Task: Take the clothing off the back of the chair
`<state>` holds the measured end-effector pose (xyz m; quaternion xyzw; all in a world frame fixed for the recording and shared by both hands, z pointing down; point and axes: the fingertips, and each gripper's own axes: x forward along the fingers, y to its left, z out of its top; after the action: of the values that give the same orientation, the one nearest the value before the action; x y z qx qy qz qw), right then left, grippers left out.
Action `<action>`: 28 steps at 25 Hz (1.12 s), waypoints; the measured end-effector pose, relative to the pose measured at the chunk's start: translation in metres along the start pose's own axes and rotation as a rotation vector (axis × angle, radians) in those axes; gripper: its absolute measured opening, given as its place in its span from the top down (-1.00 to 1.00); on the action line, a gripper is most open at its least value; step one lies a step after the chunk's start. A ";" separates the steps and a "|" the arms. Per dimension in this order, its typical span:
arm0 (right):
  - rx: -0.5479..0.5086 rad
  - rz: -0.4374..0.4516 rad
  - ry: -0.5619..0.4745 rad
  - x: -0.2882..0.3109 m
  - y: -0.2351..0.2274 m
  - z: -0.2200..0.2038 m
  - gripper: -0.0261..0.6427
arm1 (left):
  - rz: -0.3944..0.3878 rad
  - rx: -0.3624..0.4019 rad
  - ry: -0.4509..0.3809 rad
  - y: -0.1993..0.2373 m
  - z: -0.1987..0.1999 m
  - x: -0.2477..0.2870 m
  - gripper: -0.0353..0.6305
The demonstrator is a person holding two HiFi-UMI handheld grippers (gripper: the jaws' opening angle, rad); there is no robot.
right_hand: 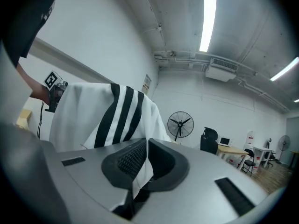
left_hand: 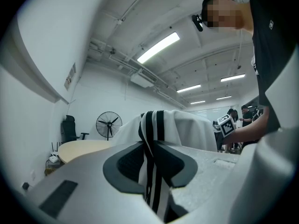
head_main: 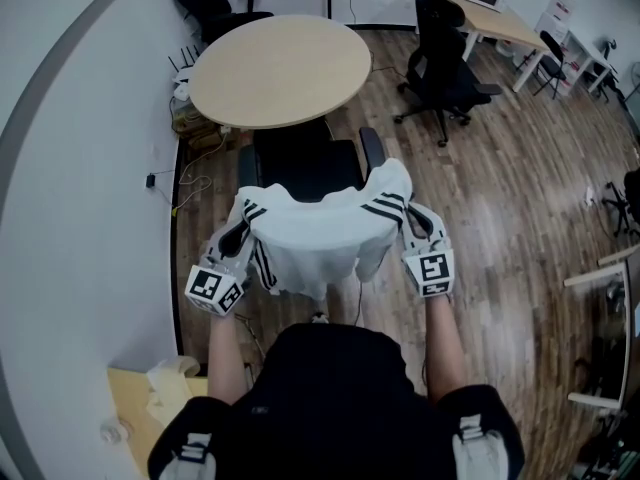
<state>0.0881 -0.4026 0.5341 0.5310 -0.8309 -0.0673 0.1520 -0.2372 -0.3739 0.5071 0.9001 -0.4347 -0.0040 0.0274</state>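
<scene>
A white garment with black stripes (head_main: 325,230) drapes over the back of a black office chair (head_main: 300,164) in front of me. My left gripper (head_main: 240,236) holds its left shoulder, and in the left gripper view the jaws press on a striped fold of the garment (left_hand: 152,171). At the right shoulder my right gripper (head_main: 412,218) is closed on the cloth; in the right gripper view the pads pinch a white fold of the garment (right_hand: 140,169). Each gripper's marker cube shows in the other's view.
A round wooden table (head_main: 280,68) stands just beyond the chair. Another black office chair (head_main: 440,63) and a desk (head_main: 490,18) are at the right rear. A white wall runs along the left, with cables on the floor beside it. A floor fan (right_hand: 180,122) stands behind.
</scene>
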 end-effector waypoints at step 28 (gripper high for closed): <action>-0.012 -0.022 -0.021 -0.033 -0.014 0.009 0.91 | 0.273 0.035 -0.058 -0.004 0.021 -0.049 0.86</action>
<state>0.1104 -0.3794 0.5160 0.5386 -0.8260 -0.0798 0.1457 -0.2650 -0.3345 0.4855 0.8323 -0.5539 -0.0188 -0.0005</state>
